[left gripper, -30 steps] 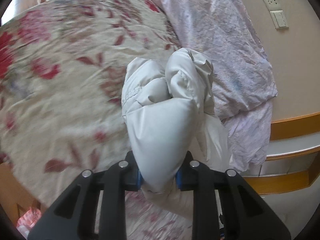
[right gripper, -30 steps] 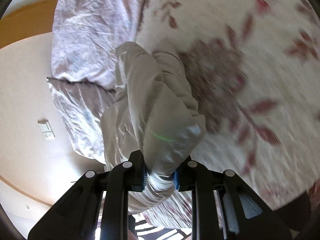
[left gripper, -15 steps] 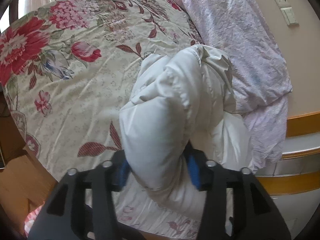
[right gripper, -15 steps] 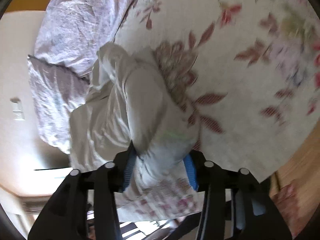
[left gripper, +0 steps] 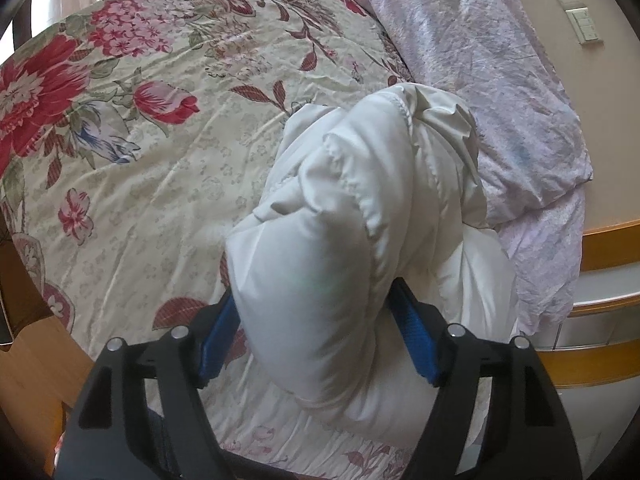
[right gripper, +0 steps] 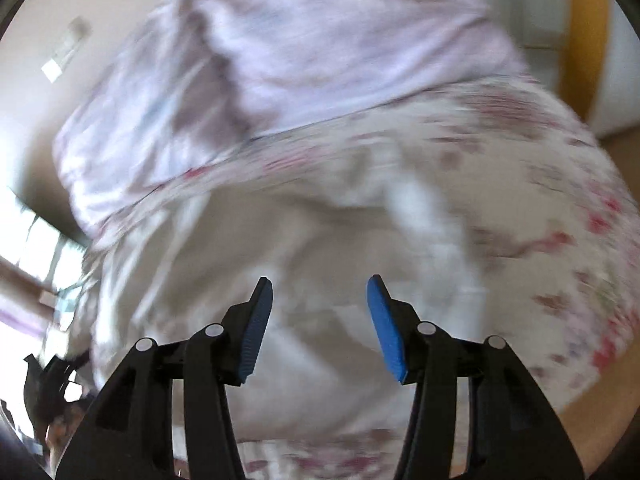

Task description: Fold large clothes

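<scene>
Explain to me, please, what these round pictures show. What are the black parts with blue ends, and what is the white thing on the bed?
There is no robot here. A person holds a hand tool with a two-finger claw in each hand, and a wide-angle camera on each tool looks along its fingers; that makes the pictures round.

The left view shows the left claw. Its blue pads have just been opening around a puffy white jacket, still bulging between them, bunched on a flowered bedspread. A pale purple quilt lies beside it.

The right view is blurred by motion. The right claw has just opened, is empty, and hangs over the jacket.
</scene>
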A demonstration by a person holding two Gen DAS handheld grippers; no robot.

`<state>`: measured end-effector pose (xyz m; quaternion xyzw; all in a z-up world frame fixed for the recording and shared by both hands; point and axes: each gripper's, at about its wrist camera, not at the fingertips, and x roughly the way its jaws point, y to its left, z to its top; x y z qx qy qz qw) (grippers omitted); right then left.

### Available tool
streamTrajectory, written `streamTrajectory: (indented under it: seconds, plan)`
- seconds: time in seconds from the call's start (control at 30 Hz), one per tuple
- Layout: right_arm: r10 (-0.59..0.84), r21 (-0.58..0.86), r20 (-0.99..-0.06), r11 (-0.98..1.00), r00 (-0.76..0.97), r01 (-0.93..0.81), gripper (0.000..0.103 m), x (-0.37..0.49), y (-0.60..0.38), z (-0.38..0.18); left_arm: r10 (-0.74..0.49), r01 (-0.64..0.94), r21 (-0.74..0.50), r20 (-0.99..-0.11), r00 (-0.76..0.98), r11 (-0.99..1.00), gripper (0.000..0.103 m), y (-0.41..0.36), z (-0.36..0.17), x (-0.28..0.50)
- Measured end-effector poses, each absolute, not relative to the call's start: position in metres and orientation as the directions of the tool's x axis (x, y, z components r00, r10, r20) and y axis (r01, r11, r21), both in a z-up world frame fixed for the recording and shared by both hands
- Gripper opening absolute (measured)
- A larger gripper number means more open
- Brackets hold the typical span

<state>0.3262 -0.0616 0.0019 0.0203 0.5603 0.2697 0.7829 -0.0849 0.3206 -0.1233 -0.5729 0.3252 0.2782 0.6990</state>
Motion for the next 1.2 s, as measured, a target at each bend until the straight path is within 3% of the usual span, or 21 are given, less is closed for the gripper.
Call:
streamTrajectory:
  seconds: [0.3, 0.97, 1.2]
  plan:
    - [0.495, 0.350, -0.865, 0.706, 0.076, -0.616, 0.038, 0.283, 0.029, -0.010, 0.027, -0.758, -0.625, -0.768, 0.640, 0.185, 0.073, 0.323, -0.126, -0.081]
    - [0.346, 0.134, -0.922, 0.709, 0.175, -0.693, 0.040, 0.257, 0.075, -0.068, 0.036, -0.752, -0.627, -0.763, 0.646, 0.203, 0.075, 0.328, -0.126, -0.066]
    - [0.344, 0.103, -0.916, 0.702, 0.209, -0.704, 0.040, 0.251, 0.078, -0.070, 0.039, -0.743, -0.637, -0.753, 0.656, 0.203, 0.064, 0.329, -0.125, -0.067]
